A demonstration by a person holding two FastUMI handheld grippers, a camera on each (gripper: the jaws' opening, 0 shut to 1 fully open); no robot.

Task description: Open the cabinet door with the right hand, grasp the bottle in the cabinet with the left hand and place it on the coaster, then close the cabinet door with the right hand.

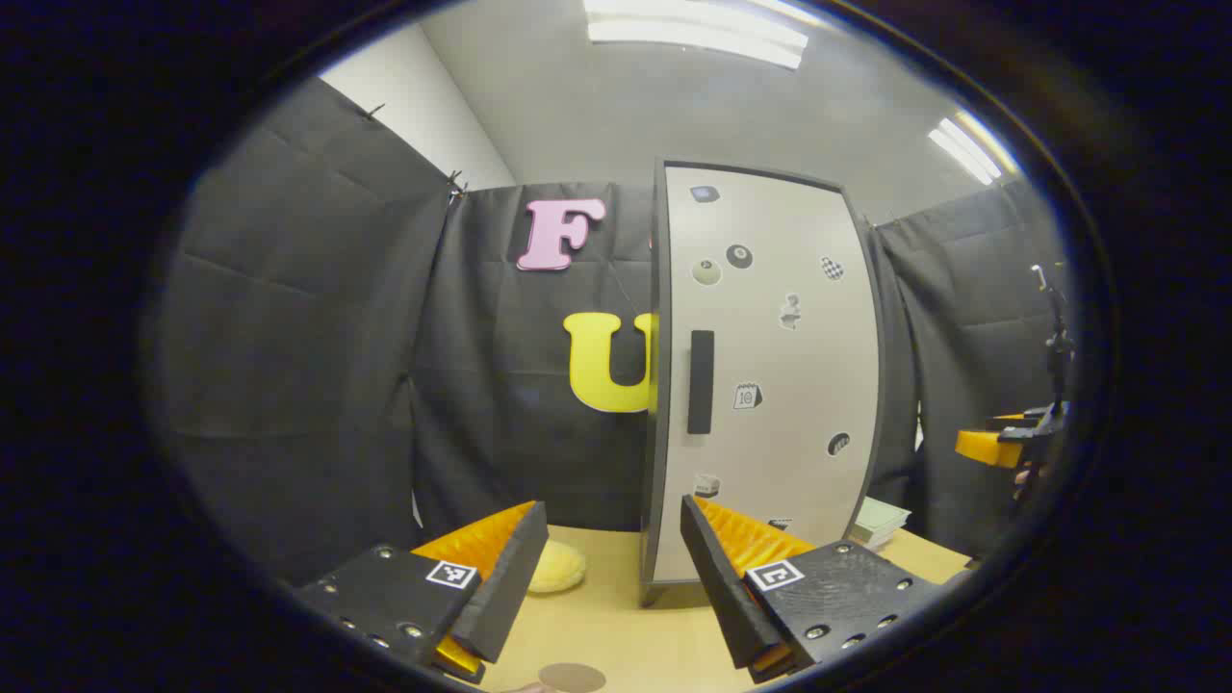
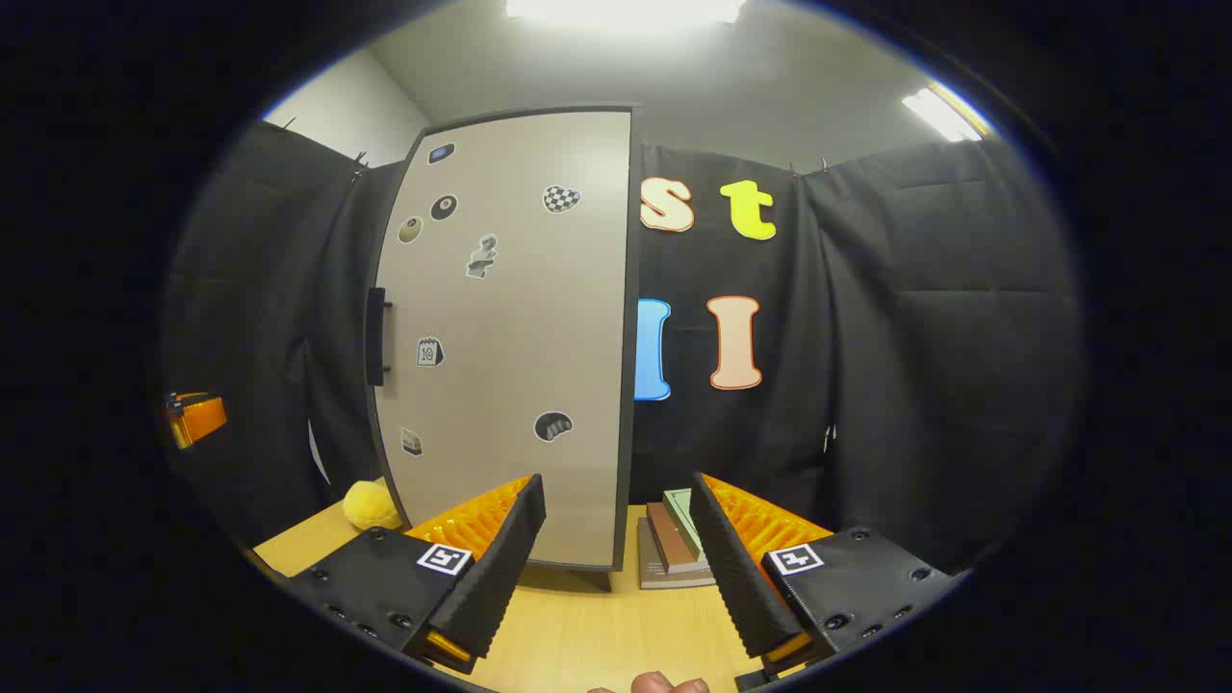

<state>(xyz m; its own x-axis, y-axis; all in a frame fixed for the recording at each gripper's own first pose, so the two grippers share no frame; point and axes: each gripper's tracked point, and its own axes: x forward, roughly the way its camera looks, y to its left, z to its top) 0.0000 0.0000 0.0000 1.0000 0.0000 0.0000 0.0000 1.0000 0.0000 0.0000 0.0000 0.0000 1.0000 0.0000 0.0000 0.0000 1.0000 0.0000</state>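
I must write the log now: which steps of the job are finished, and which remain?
Nothing looks done: the cabinet door is shut, its handle untouched. Both the left claw and right claw hang open, holding nothing. Opening, moving the bottle to the coaster and closing remain.

Light wooden table (image 2: 577, 626) carries a closed cabinet (image 2: 510, 337) standing upright near its back edge. Yellow plush lump (image 2: 371, 503) sits beside one cabinet side, stacked books (image 2: 674, 549) beside the other. Round brown coaster (image 1: 572, 677) lies at the front edge.
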